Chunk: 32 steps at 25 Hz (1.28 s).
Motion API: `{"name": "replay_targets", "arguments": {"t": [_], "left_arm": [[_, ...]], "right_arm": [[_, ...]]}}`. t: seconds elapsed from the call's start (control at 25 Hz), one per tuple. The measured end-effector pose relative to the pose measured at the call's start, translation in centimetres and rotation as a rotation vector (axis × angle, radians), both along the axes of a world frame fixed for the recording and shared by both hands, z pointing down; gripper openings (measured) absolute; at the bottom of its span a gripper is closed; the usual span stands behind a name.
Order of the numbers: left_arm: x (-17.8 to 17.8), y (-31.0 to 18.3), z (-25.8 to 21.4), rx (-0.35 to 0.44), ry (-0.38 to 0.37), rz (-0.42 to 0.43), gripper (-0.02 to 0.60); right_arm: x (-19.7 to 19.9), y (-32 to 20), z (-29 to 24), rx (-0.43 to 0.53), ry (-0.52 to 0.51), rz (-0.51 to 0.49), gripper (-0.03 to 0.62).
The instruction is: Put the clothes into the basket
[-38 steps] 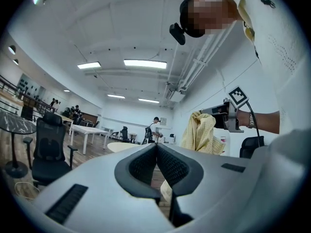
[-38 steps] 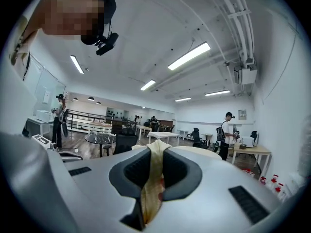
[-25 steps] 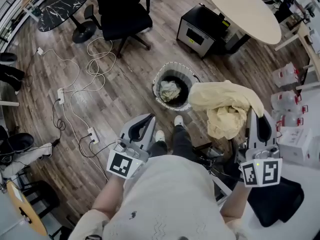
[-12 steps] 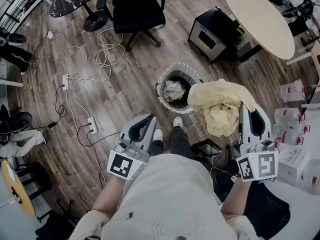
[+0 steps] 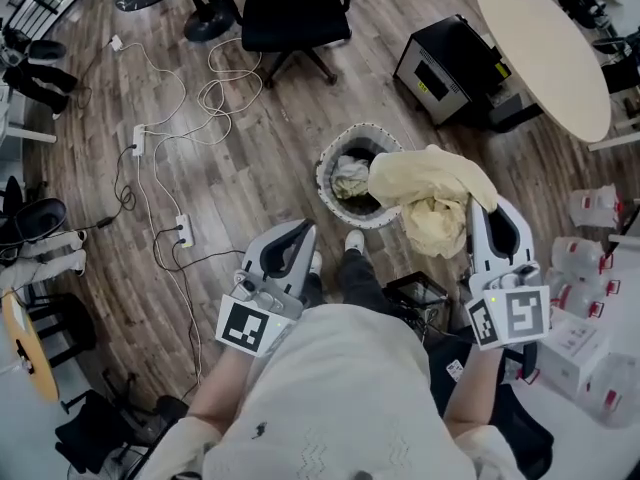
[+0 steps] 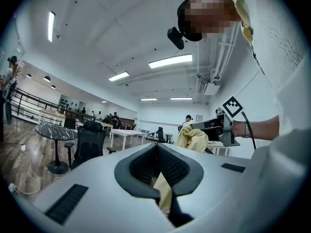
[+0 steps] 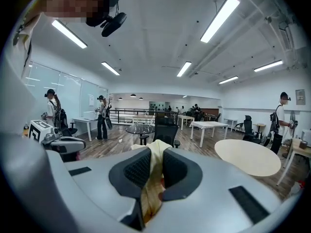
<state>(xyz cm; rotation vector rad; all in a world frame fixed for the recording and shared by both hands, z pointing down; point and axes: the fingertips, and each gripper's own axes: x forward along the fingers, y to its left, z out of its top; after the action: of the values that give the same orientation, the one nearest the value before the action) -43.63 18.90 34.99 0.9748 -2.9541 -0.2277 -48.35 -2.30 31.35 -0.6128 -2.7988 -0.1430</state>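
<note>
**Yellow top hanging over the basket, looks about ready to drop**

Closest in, the left gripper (image 5: 298, 236) sits level by the person's side with its jaws pressed together. A pale sliver shows low in the gap and I can't tell what it is, but from above nothing hangs from it, so I'd guess it's just parked out of the way. The right gripper (image 5: 487, 218) is clamped on a pinch of the yellow garment (image 5: 425, 193), which bunches up ahead of it and covers the basket's right side in the head view. Gripping one fold up high probably keeps the rest off the floor so it falls in as a lump. The basket (image 5: 325, 183) stands on the wood floor just past the person's shoes (image 5: 352, 240) — handy for a short drop — with one pale cloth (image 5: 350, 176) already inside. Beyond that there's an office chair (image 5: 290, 13) and loose cables (image 5: 190, 108).
</note>
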Motion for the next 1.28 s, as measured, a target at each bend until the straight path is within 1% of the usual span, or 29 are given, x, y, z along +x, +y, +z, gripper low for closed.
{"name": "replay_targets", "arguments": {"t": [0.08,0.2,0.36,0.44,0.6,0.76,0.96,1.08,1.2,1.28], "left_arm": [[-0.8,-0.6,0.1,-0.001,-0.004,-0.015,0.02],[-1.5,-1.8,0.7,-0.009,0.025,-0.028,0.019],[-2.8,-3.4,0.6,-0.025,0.014,-0.064,0.02],[-3.5,-4.1,0.6,-0.03,0.023,-0.087,0.019],[-4.4,-4.9,0.9,-0.031,0.026,-0.135,0.019],[-4.8,-5.0,1.9,-0.037,0.054,-0.163,0.02],[-5.2,-4.4,3.3,-0.021,0.09,-0.157,0.02],[-5.9,-3.5,4.0,-0.019,0.1,-0.133,0.02],[-6.9,-2.3,5.2,-0.023,0.152,-0.105,0.02],[-7.6,-1.6,5.9,-0.037,0.16,-0.086,0.019]], "right_arm": [[-1.1,-0.2,0.9,0.006,0.013,-0.024,0.043],[-2.4,-0.4,2.1,0.009,0.036,-0.065,0.043],[-4.2,-0.8,4.1,0.022,0.067,-0.126,0.043],[-5.2,-0.8,5.0,0.028,0.083,-0.156,0.043],[-6.7,-0.9,6.9,0.032,0.111,-0.216,0.043],[-7.5,-0.3,8.9,0.035,0.145,-0.247,0.043],[-8.6,1.1,11.8,0.047,0.204,-0.252,0.043],[-9.5,2.0,13.4,0.061,0.238,-0.242,0.042],[-10.2,3.1,15.4,0.079,0.278,-0.228,0.043],[-10.7,3.7,16.7,0.084,0.304,-0.218,0.043]]}}
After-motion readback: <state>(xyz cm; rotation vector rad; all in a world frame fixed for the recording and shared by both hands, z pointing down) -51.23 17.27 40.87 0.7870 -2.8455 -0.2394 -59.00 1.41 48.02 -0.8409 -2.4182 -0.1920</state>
